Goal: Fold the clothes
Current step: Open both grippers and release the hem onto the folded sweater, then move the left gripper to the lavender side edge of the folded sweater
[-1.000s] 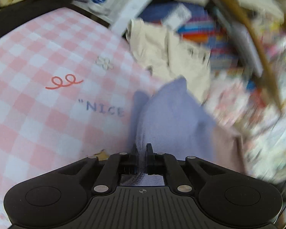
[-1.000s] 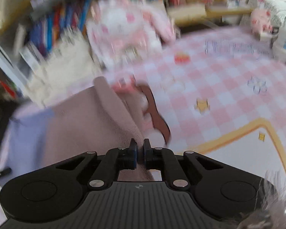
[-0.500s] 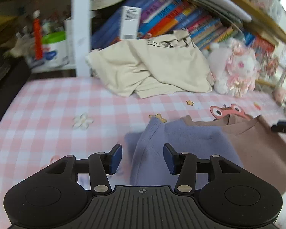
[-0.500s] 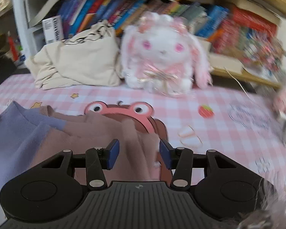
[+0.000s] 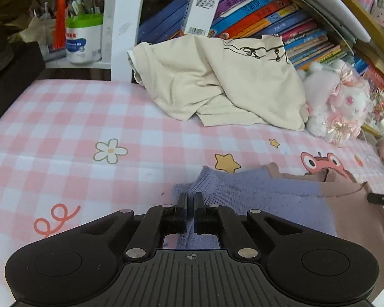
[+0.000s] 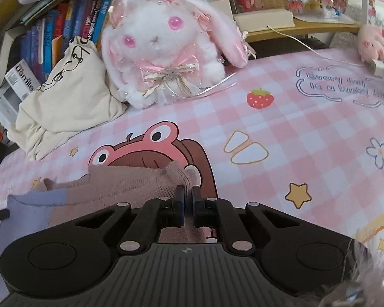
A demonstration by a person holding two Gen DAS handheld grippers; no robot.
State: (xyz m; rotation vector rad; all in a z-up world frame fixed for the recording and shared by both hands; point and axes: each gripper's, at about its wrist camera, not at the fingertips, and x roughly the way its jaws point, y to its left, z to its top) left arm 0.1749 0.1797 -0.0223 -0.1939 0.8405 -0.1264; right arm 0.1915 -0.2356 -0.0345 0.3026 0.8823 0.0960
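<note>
The sweater (image 5: 263, 194) lies on the pink checked bench (image 5: 89, 128), the left gripper (image 5: 190, 212) pinching its purple corner and the right gripper (image 6: 188, 206) its brown corner, so a fold looks under way, needing both corners carried over together.

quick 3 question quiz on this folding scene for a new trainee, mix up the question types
1. True or false: the left gripper is shut on the purple part of the sweater.
2. What does the right gripper pinch? A) the cream shirt B) the sweater's brown part C) the plush rabbit
3. Fill in: the cream shirt lies in a heap in front of the ____.

Key: 1 true; 2 B; 3 books
</note>
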